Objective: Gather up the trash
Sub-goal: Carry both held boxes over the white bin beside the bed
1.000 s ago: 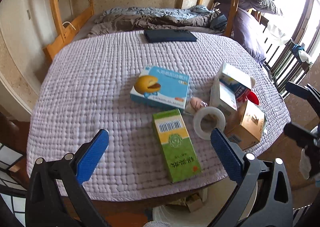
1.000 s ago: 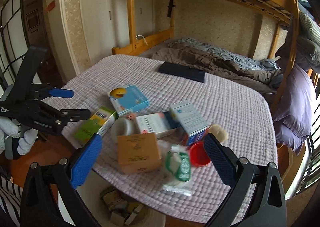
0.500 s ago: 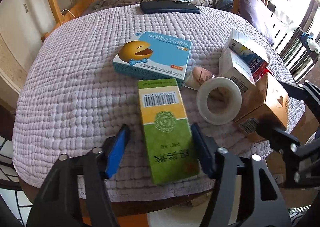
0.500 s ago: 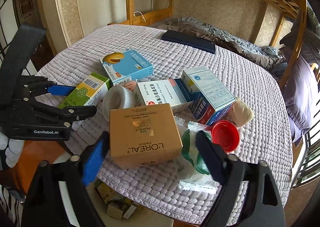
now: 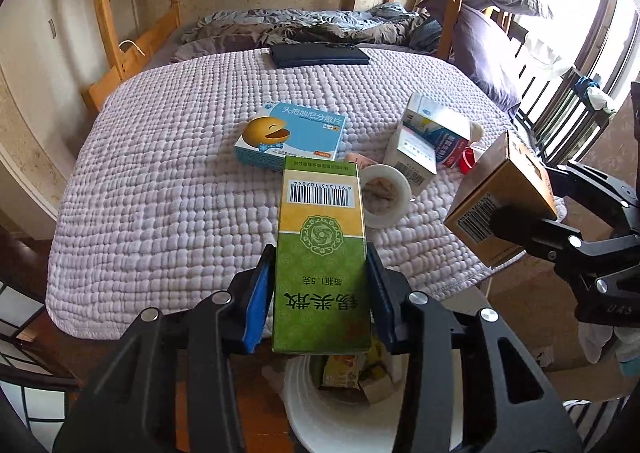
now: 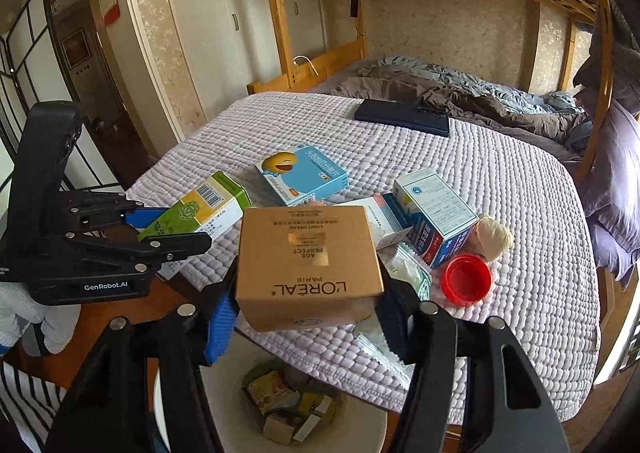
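My left gripper [image 5: 320, 289] is shut on a green and yellow box [image 5: 322, 253] and holds it lifted over the table's near edge; it also shows in the right wrist view [image 6: 200, 209]. My right gripper [image 6: 308, 293] is shut on a brown L'Oreal carton [image 6: 308, 261], also lifted; the carton shows in the left wrist view [image 5: 504, 197]. A white trash bin [image 6: 360, 425] with several scraps stands on the floor below both grippers, also in the left wrist view [image 5: 320, 413].
On the quilted table [image 5: 168, 181] lie a blue box with a yellow face [image 5: 292, 137], a tape roll [image 5: 384, 195], white and blue boxes [image 6: 436, 221], a red cap [image 6: 466, 279], a plastic packet [image 6: 412, 277] and a dark phone [image 5: 320, 54]. A bunk bed stands behind.
Both grippers have shut on their boxes and lifted them off the table, pulling back toward the near edge above the bin.
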